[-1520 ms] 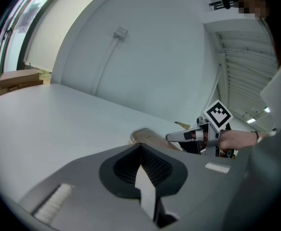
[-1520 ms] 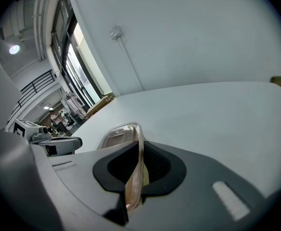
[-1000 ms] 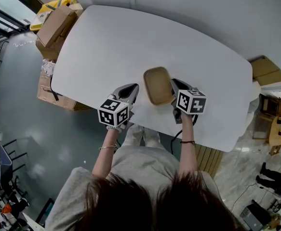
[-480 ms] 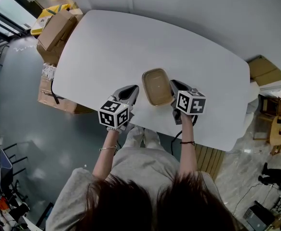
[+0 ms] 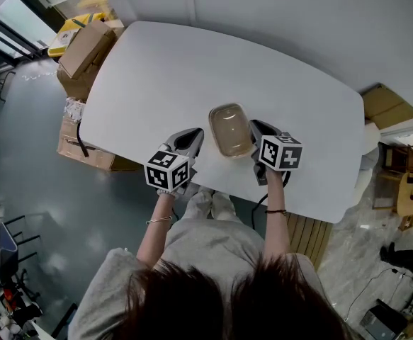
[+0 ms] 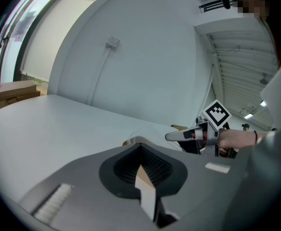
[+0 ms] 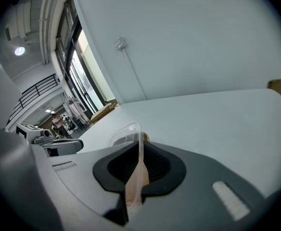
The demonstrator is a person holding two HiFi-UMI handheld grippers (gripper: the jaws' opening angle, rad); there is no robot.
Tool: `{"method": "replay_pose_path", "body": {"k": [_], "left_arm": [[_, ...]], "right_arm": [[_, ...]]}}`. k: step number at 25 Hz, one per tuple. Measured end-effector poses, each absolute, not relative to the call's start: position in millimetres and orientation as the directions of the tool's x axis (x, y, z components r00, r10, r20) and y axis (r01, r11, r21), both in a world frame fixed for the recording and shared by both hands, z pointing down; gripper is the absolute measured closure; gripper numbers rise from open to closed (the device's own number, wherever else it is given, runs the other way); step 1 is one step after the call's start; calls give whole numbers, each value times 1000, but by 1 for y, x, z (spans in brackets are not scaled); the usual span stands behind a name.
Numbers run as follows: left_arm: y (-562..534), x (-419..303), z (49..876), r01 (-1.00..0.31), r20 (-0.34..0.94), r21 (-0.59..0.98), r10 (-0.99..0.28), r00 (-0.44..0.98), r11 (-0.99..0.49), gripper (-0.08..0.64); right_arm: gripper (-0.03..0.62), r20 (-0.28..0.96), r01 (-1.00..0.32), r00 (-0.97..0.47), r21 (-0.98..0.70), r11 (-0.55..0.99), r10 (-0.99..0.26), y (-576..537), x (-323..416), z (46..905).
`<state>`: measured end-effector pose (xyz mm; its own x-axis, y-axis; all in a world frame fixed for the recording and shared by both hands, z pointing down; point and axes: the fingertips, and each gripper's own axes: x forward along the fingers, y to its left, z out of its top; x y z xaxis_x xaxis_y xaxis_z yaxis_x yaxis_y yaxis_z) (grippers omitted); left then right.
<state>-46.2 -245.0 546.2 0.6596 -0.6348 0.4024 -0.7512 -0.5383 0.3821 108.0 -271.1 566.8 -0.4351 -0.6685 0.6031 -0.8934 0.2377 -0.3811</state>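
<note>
A clear lid was clamped at its edge by the right claw (seen edge-on between the jaws). The left claw was held closed just beside it, over the white table.

The brown paper box is a shallow, rounded rectangle. It lies flat on the white table, close to the table's near edge and about midway along it. A clear, glossy domed lid sits over the box. The lid's near rim stands upright, pinched between the jaws of the right gripper. At the box's left side, a tan paper flap is clamped in the left gripper.
</note>
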Motion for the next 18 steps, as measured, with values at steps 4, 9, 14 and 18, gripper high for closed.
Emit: {"method": "replay_pose_path", "body": {"k": [4,9,14,18], "left_arm": [[-244,-47,542,-750,397,377,-637,661,-543,569],[-244,-48,536,-747,384,370,-642,664,-552,569],[-241,-46,524,-737,364,355,-641,676,-576,569],[-239,-47,512,-727,342,345,-643,686,-593,569]], "right_arm": [[548,597,-892,-438,-379,245,-672,-269,107,562],[548,587,-890,-444,-374,260,-677,-267,104,555],[548,565,-885,-454,-374,277,-689,-264,103,543],[548,540,-880,-461,-378,287,-704,-262,104,531]]}}
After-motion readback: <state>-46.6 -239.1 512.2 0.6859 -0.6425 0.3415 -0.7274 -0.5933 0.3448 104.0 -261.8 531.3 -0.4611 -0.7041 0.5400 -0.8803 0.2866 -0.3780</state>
